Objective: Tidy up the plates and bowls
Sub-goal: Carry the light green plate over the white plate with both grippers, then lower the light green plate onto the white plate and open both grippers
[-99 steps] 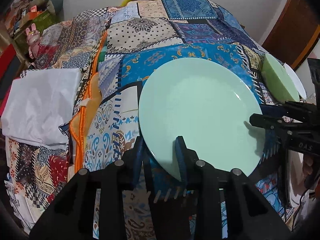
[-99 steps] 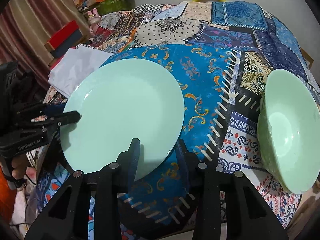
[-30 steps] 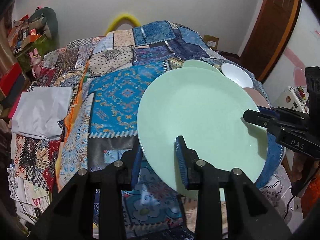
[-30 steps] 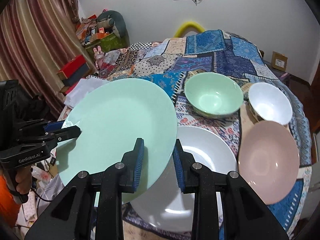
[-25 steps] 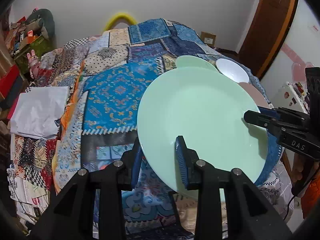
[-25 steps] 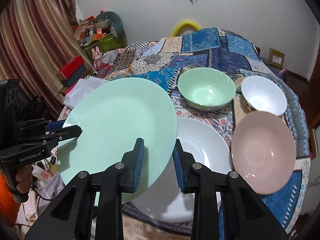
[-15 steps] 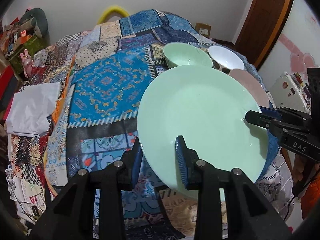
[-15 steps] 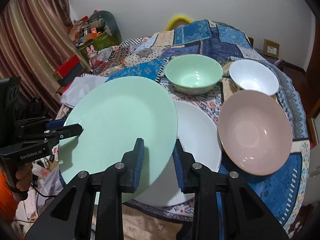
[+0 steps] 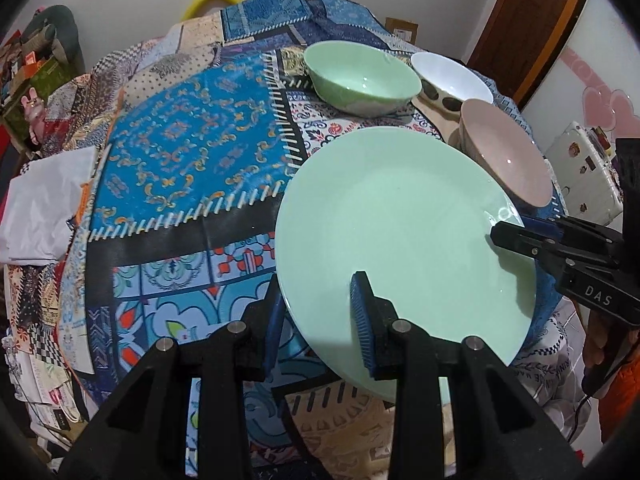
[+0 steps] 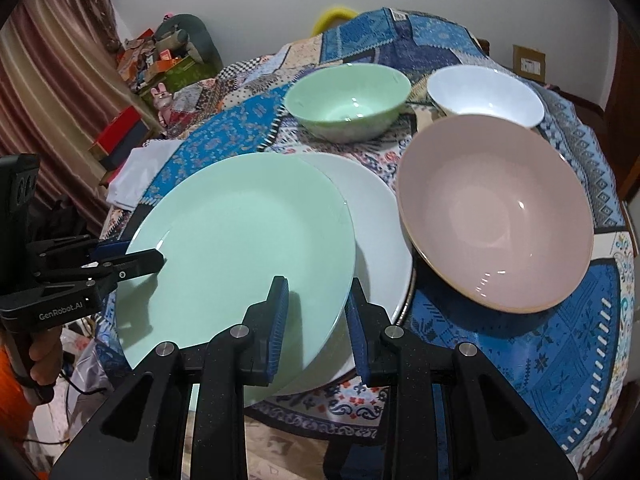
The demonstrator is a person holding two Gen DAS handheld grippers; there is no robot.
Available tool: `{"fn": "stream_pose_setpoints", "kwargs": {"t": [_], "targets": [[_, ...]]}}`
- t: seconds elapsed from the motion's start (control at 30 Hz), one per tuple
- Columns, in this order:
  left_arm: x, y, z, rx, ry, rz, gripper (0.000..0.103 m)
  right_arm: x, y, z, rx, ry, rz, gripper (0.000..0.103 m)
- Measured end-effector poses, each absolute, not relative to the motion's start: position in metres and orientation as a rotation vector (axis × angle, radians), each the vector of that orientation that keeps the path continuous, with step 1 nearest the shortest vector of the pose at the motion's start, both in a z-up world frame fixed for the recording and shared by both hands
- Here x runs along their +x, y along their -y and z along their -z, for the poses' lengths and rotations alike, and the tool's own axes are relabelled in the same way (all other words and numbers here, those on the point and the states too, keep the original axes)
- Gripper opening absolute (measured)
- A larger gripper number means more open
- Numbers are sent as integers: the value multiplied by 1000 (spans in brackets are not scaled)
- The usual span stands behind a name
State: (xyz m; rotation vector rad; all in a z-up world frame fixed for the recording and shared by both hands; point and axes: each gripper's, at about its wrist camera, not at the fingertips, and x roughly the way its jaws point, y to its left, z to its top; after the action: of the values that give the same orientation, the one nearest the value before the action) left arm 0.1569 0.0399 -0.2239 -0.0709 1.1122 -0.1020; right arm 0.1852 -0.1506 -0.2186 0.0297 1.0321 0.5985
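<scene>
Patchwork cloth [image 9: 180, 152] covers the table; cluttered room behind, folded white cloth [image 9: 40, 204] at the table's left edge. Left gripper [image 9: 316, 316] has its fingers closed on the near-left rim of the green plate [image 9: 400, 232], one finger above and one below. Right gripper [image 10: 314, 312] pinches the same plate [image 10: 240, 240] on its opposite rim, fingers narrow with just the plate edge between them. Plate is tilted and overlaps the left part of a white plate [image 10: 376, 232] lying on the table. Past them: green bowl [image 10: 348, 100], white bowl [image 10: 486, 96], and nearer on the right a pink bowl [image 10: 496, 212]. All three bowls upright, nothing in them.
</scene>
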Motion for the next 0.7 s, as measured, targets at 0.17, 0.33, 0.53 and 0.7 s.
{"fn": "stream_pose_setpoints", "kwargs": {"t": [0.17,0.33,0.53,0.7], "targets": [[166,-37,236,-72,-1134,102,33,191,153,226,42,-1053,-587,26],[176,-37,243,-75,-1147,84,33,195,154,231,52,-1061,-584,26],[189,-37,250,-92,-1164,63,34,198,154,230,54,-1052,-576,26],[192,-30,252,-53,-1161,41,33,198,157,226,34,-1024,-563,26]]}}
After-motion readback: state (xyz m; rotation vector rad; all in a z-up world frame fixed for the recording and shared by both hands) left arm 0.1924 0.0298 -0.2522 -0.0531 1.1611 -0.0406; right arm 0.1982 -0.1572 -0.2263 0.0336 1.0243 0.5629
